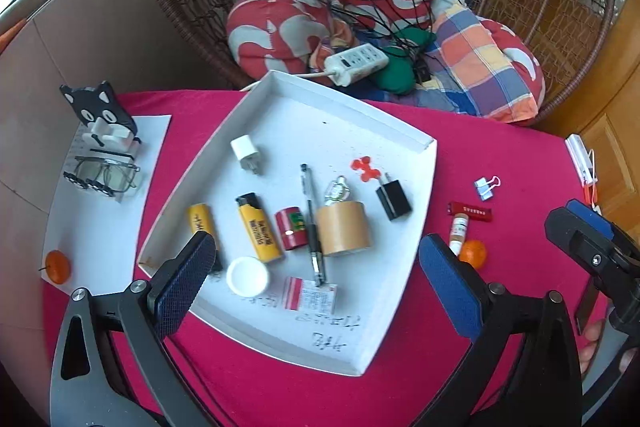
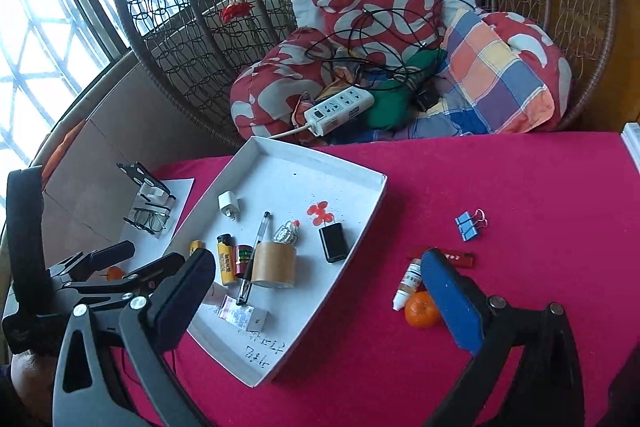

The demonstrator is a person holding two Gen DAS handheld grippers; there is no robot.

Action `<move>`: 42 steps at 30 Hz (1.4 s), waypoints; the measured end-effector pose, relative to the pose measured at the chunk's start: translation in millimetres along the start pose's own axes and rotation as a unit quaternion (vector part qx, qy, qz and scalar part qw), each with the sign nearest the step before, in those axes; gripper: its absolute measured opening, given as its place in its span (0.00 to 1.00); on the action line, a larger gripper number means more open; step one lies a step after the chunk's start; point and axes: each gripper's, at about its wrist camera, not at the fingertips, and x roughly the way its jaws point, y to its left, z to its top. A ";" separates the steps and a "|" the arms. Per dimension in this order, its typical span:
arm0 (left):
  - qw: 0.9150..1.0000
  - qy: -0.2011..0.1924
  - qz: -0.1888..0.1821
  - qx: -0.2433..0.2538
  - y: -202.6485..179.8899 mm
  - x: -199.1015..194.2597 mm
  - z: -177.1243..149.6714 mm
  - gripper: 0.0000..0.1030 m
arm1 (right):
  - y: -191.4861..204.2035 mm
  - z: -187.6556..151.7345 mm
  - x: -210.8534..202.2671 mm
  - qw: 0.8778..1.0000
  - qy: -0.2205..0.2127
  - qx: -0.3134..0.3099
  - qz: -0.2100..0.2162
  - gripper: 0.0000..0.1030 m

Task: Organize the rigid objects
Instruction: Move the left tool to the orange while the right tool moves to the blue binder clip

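now both grippers empty, jaws wide: left gripper [image 1: 316, 279] above near part of white tray [image 1: 400, 307], right gripper [image 2: 320, 291] nearest orange [image 2: 422, 310] and dropper bottle [image 2: 408, 282] on red cloth [image 2: 500, 195]. farther ahead, red packet [image 2: 460, 255], then binder clip [image 2: 469, 223]. step seems collecting loose items; next probably right closes on bottle, carries to tray.

The worktop [image 1: 460, 155], covered in magenta cloth, carries a white tray [image 1: 404, 315]. To its right lie a blue binder clip [image 2: 468, 225], a red packet [image 2: 456, 255], a small dropper bottle [image 2: 408, 281] and a tangerine [image 2: 420, 311]. Left lies a white sheet [image 1: 92, 227] bearing another tangerine [image 1: 57, 267].
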 end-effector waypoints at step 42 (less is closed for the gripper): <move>0.989 0.148 -0.016 -0.005 -209.2 162.6 -39.9 0.40 | -280.0 -70.2 -92.7 0.980 0.033 0.155 -0.118 1.00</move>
